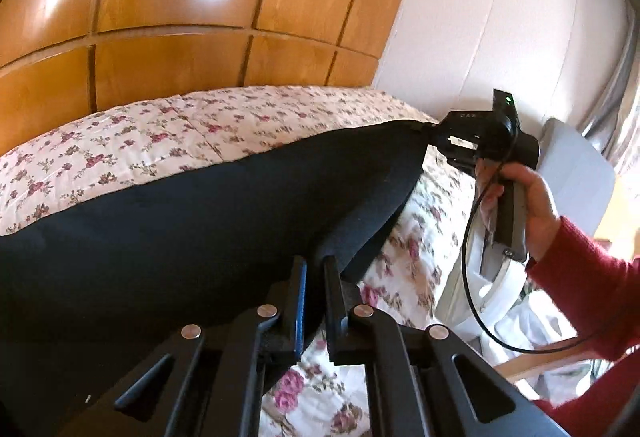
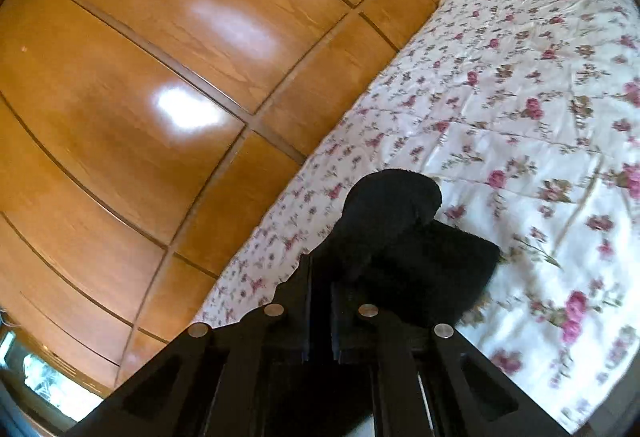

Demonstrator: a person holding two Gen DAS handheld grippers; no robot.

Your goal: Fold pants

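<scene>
- Left wrist view shows the left gripper (image 1: 316, 269) pinched narrow on an edge of the dark pants (image 1: 192, 221), which hang lifted above the floral bedspread (image 1: 120, 141).
- At the far corner of the same cloth, the right gripper (image 1: 430, 131), held in the person's hand (image 1: 528, 205), grips the other end, so the fabric stretches between the two tools.
- Right wrist view confirms it: the fingers there sit close together with a bunched lump of pants (image 2: 396, 213) clamped between them, above the bedspread (image 2: 520, 85) and beside the wooden wardrobe (image 2: 160, 77).
- My reading is that the cloth is being carried over for a fold, not yet laid down.
- To do this well, keep both ends level and the span taut, so no slack sags and creases.
- Lower both corners together onto the bed, and line up the edges before letting go.
- Hold both pinches firm until the cloth rests flat; a slip at one end would let the fold twist.
</scene>
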